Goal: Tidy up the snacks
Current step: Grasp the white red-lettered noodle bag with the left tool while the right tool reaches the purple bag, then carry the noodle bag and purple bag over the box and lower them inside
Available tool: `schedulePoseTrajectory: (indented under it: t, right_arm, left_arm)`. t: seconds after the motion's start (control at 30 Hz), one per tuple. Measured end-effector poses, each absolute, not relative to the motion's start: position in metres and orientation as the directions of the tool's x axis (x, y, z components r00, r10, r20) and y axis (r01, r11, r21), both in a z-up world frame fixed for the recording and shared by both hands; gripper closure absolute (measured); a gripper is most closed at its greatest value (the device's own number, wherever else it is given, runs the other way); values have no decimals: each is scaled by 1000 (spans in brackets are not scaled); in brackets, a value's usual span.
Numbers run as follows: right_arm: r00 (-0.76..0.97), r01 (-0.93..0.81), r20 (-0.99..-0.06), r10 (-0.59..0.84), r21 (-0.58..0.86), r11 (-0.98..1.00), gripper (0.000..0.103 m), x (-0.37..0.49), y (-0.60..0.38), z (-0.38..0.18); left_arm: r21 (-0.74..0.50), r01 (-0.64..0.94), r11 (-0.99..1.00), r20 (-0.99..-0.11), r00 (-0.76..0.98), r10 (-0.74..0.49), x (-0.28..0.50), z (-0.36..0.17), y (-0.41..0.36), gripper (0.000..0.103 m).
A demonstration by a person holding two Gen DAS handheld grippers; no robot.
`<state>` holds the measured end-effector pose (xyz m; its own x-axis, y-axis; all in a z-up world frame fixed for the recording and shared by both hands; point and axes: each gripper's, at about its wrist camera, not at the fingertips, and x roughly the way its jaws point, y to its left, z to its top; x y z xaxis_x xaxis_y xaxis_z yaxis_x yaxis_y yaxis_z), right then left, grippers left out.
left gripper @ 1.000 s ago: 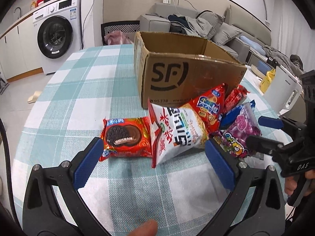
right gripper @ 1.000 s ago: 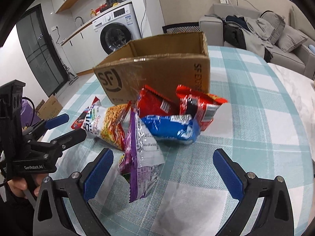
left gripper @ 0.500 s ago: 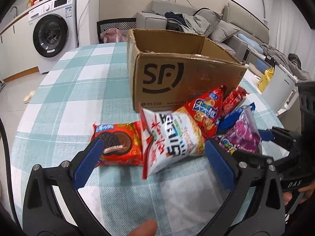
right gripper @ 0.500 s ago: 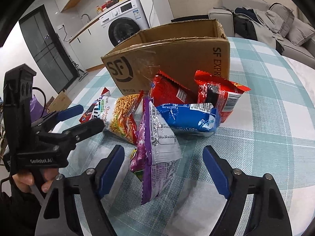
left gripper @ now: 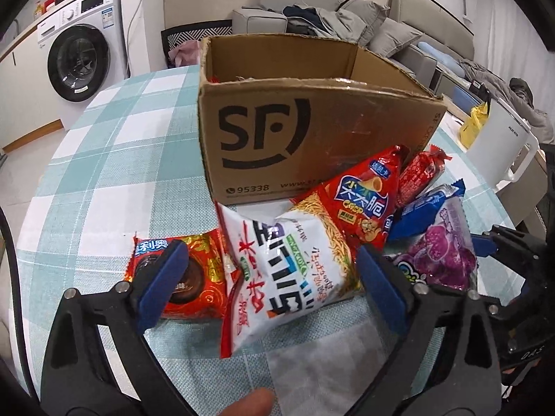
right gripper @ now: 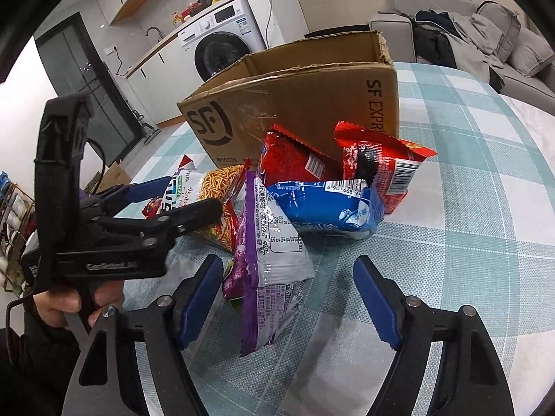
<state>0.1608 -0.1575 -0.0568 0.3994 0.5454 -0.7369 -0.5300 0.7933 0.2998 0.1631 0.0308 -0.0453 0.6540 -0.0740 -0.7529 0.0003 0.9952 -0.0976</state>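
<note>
- Now we have both tongs spread wide and holding nothing. Our left gripper point(left gripper: 270, 282) sits low over the white noodle bag point(left gripper: 284, 270), with one blue pad on each side of it but not yet squeezing.
- Our right gripper point(right gripper: 288, 301) is open too, around the purple bag point(right gripper: 267, 263), which stands up on its edge.
- All the snacks lie in a heap on the checked tablecloth point(left gripper: 114, 159), right in front of the cardboard box point(left gripper: 305, 128). The box is open on top, so we think the snacks should go in there.
- The red cookie pack point(left gripper: 194, 277) lies just beside the white bag, under our left pad. We should keep that pad off it, so we grab only one bag.
- We think it is best to squeeze the puffy bag gently at its middle. Too hard and the noodles may crack.
- Then we should lift it high enough to clear the box wall before letting go.
- Our two tongs are near each other, so we should move one at a time.
</note>
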Motion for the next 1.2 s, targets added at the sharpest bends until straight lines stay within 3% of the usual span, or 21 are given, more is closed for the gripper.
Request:
schedulePoseTrajectory:
  t: [0.13,0.3,0.43,0.8,1.0,1.07,1.2]
  right_arm:
    - [393,-534,-736,551,305,789,25,162,-156,-57]
    - [384,-534,-734,560,318,784,28,166,-155,-59]
    - [367,-544,-727,580,339,768,39,166,-155,-59]
    - [356,-546,-708,610,373,750,44,168,-155,-58]
    - [361,-543,-699,618,381,748,55,165,-158,-56]
    - [364,-548,-692,624,382,744,69,162,-158,-55]
    - [378,-556,-683,624,371,743,73,157,-159,-52]
  left_arm:
    - [-120,44,992,-754,645,-120,164,-47,29,28]
    - [-129,50,990,-745,654,-130,161,-50,33,39]
    - [-158,53,986,-737,658,-153,154,-50,37,45]
    - [-186,55,981,-713,679,-173,131,-46,41,48]
    - [-187,44,981,-701,694,-164,122,-41,49,48]
    - [-187,39,982,-696,699,-161,118,-39,49,48]
    - [-187,38,982,-686,710,-159,111,-34,48,48]
